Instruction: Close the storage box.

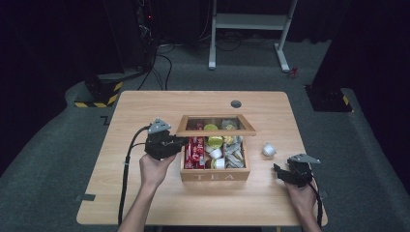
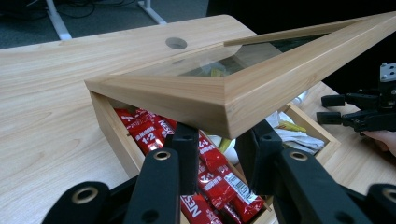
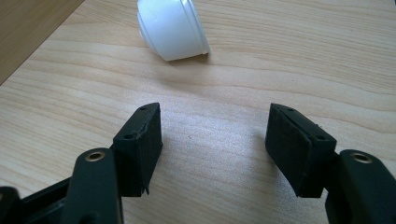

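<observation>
Fingers (image 2: 187, 154) of the left gripper (image 2: 222, 151) stand partly apart under the corner of the wooden lid (image 2: 224, 100) of the tea box (image 1: 215, 173); the lid's corner sits just above and between their tips, but whether the pads press on it cannot be told from the left gripper view. From the high view, the left gripper (image 1: 181, 141) reaches in from the left side of the box, at the lid's near left corner, and the lid (image 1: 215, 125) is lifted and tilted, with its glass pane (image 2: 219, 63) facing up and its far edge toward the back of the table (image 1: 145, 193). Under the lid, red packets (image 2: 210, 177) fill the left compartment of the box, and white cups (image 1: 217, 157) and pale sachets (image 1: 234, 154) lie in the compartments further right. Over on the right, the right gripper (image 1: 276, 170) rests low near the table's front right corner, well apart from the box, its jaws wide open with only bare wood between them, as the right gripper view shows (image 3: 212, 140). A small white cup (image 3: 173, 28) lies on its side on the table just ahead of those jaws, not touching them; in the high view this cup (image 1: 269, 149) sits between the box and the right gripper. A round grey hole (image 1: 236, 103) marks the table's far edge.
</observation>
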{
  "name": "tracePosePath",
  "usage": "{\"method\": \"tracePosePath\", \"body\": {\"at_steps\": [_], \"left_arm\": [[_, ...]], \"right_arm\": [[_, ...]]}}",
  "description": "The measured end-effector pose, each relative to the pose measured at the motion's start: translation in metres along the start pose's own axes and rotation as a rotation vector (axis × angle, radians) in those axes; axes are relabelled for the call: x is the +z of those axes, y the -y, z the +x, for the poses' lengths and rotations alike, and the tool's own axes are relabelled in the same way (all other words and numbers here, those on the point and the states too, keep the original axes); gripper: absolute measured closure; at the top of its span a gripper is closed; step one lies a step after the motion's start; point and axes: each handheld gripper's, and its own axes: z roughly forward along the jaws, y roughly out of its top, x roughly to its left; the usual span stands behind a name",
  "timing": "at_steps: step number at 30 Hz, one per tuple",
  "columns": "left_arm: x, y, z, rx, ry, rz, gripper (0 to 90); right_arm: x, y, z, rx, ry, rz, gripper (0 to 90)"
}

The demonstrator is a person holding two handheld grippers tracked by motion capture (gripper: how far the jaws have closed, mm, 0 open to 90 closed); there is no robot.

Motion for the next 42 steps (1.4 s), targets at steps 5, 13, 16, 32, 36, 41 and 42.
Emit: {"method": "tracePosePath", "body": {"at_steps": [5, 13, 16, 32, 36, 41, 42], "left_arm": [[0.000, 0.003, -0.001, 0.007, -0.005, 0.012, 69.8], [0.000, 0.011, -0.003, -0.002, 0.001, 0.007, 69.8], [0.001, 0.015, -0.004, 0.003, -0.005, 0.009, 69.8], [0.005, 0.038, -0.008, -0.008, -0.003, 0.021, 66.6], [0.006, 0.043, -0.010, -0.001, -0.005, 0.031, 64.4], [0.009, 0.052, -0.012, 0.026, -0.024, 0.044, 61.9], [0.010, 0.054, -0.013, 0.028, -0.026, 0.048, 62.0]], "right_arm": [[0.000, 0.000, 0.000, 0.002, 0.001, 0.002, 36.3], [0.000, 0.000, 0.000, 0.002, 0.001, 0.002, 36.2], [0.000, -0.001, 0.000, 0.000, 0.000, 0.001, 36.1], [0.000, 0.000, 0.000, -0.003, 0.000, 0.000, 35.8], [0.000, 0.000, 0.000, -0.003, 0.000, 0.000, 35.8], [0.000, 0.000, 0.001, -0.001, 0.000, 0.001, 35.7], [0.000, 0.000, 0.001, -0.001, 0.000, 0.001, 35.7]]}}
